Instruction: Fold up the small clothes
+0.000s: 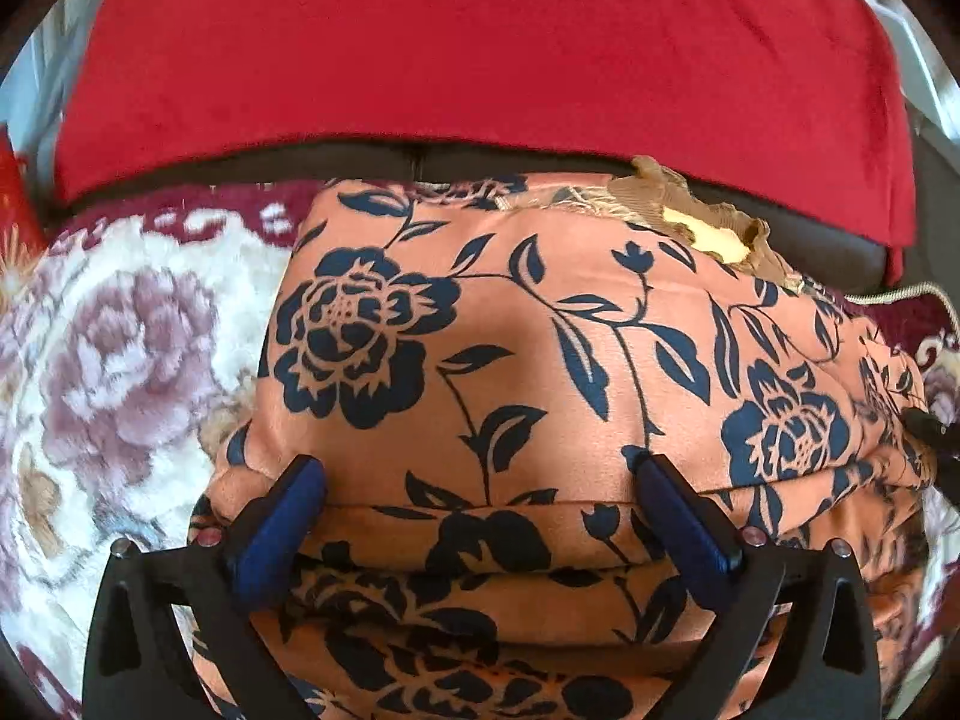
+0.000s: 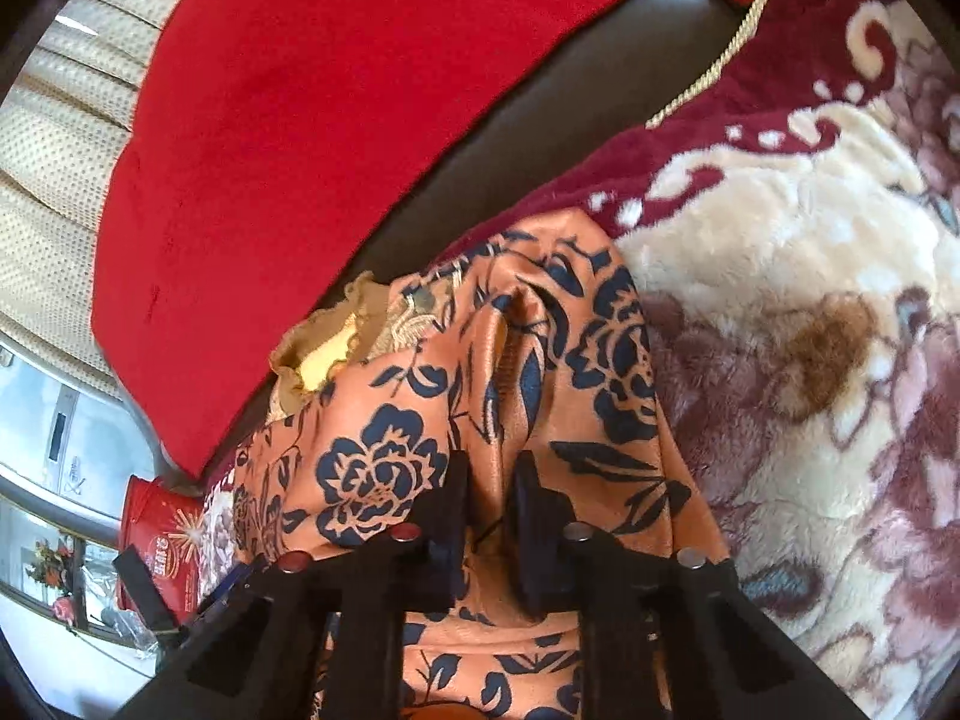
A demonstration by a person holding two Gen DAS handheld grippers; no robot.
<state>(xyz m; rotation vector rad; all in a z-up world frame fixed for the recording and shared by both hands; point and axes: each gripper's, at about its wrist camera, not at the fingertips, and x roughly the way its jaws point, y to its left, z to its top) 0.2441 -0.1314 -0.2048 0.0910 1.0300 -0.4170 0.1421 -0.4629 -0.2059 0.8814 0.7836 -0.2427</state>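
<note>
An orange garment (image 1: 480, 330) printed with dark blue flowers lies folded in layers on a plush blanket. A tan lace trim with a yellow patch (image 1: 708, 228) shows at its far edge. My left gripper (image 1: 480, 468) is open wide just above the near fold, with its blue pads astride the cloth and not pressing it. In the right wrist view the same garment (image 2: 390, 420) bunches into a raised ridge. My right gripper (image 2: 493, 462) is shut on that ridge, which is pinched between the black pads.
The garment rests on a cream and maroon floral blanket (image 2: 810, 330). A red cushion (image 1: 480, 60) leans on the dark sofa back (image 2: 540, 120) behind it. A beige cord (image 2: 738, 30) trails over the blanket's edge. A red tin (image 2: 162, 540) stands off to the left.
</note>
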